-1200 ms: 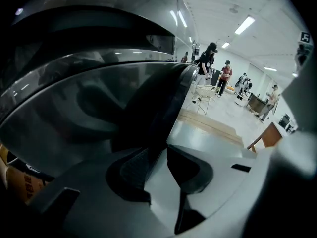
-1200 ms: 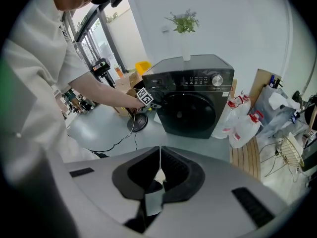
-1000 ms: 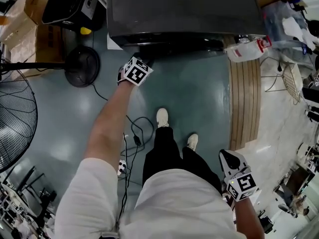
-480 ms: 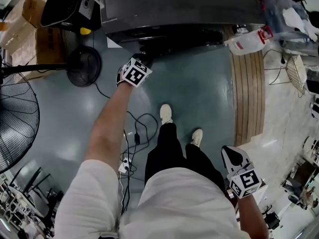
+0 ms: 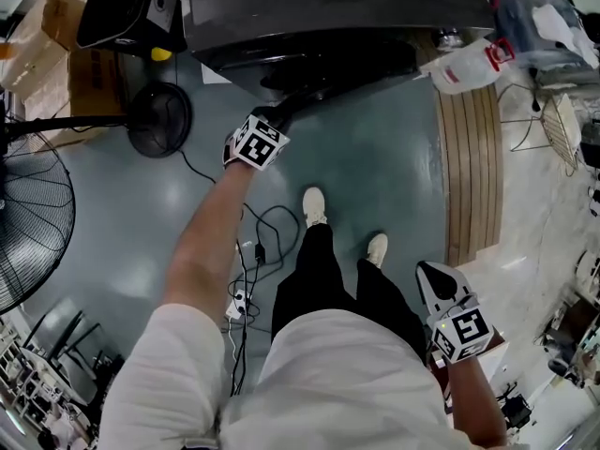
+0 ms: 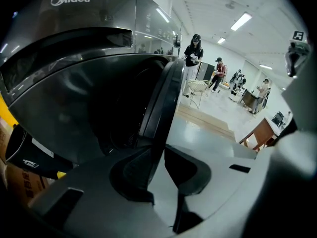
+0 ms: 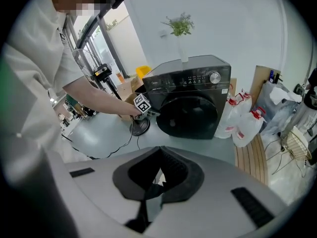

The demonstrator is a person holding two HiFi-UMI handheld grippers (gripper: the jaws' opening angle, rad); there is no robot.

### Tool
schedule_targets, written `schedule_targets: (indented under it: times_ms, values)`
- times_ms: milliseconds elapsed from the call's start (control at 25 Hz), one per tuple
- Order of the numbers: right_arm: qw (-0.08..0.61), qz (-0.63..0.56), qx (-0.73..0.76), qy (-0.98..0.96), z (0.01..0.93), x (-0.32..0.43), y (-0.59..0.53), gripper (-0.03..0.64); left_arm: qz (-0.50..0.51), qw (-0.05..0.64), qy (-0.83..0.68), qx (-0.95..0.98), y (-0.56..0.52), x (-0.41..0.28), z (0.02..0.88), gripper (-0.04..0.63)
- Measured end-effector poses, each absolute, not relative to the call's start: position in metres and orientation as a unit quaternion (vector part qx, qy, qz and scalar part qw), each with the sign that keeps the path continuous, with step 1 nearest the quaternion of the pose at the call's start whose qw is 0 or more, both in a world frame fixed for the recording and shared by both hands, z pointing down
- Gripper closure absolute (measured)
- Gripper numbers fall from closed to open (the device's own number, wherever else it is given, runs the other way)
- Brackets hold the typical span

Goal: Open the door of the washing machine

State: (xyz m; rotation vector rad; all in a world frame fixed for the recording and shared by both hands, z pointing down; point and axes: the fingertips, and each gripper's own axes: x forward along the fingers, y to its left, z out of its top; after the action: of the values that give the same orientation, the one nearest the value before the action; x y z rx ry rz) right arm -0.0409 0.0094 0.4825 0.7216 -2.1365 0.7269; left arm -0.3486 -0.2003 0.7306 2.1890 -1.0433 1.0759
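The dark grey washing machine (image 5: 328, 7) stands at the top of the head view. Its round door (image 5: 323, 64) is ajar, the free edge swung out toward me. My left gripper (image 5: 279, 115) is on that edge. In the left gripper view the door's rim (image 6: 166, 108) runs down between the jaws of the left gripper (image 6: 161, 175); they have just been closing and now press on it. The right gripper view shows the machine (image 7: 190, 90) from farther off, with the left gripper (image 7: 148, 112) at the door's left side. My right gripper (image 5: 433, 284) hangs by my hip, shut on nothing.
A standing fan's base (image 5: 159, 120) and cage (image 5: 23, 223) are left of the machine, with cardboard boxes (image 5: 80, 73) behind. Cables (image 5: 253, 242) trail across the floor by my feet (image 5: 314, 204). A wooden platform (image 5: 469, 167) and white jugs (image 5: 464, 68) are to the right.
The door's free edge has swung away from the machine's front, and my left gripper has come back toward me with it. The right gripper has hardly moved.
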Motion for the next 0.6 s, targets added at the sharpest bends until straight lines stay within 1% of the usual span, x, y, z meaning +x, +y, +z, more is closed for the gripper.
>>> schedule_targets:
  times_ms: [320,600]
  values:
    - [0.362,0.282,0.270,-0.846,0.489,-0.022,0.012,0.607,0.386,0.258,-0.400,0.790,-0.176,-0.326,0.734,0.509]
    - [0.355,0.273,0.262,-0.855,0.492,0.005,0.015,0.607,0.376,0.291,-0.423,0.771,-0.147,-0.304,0.736,0.511]
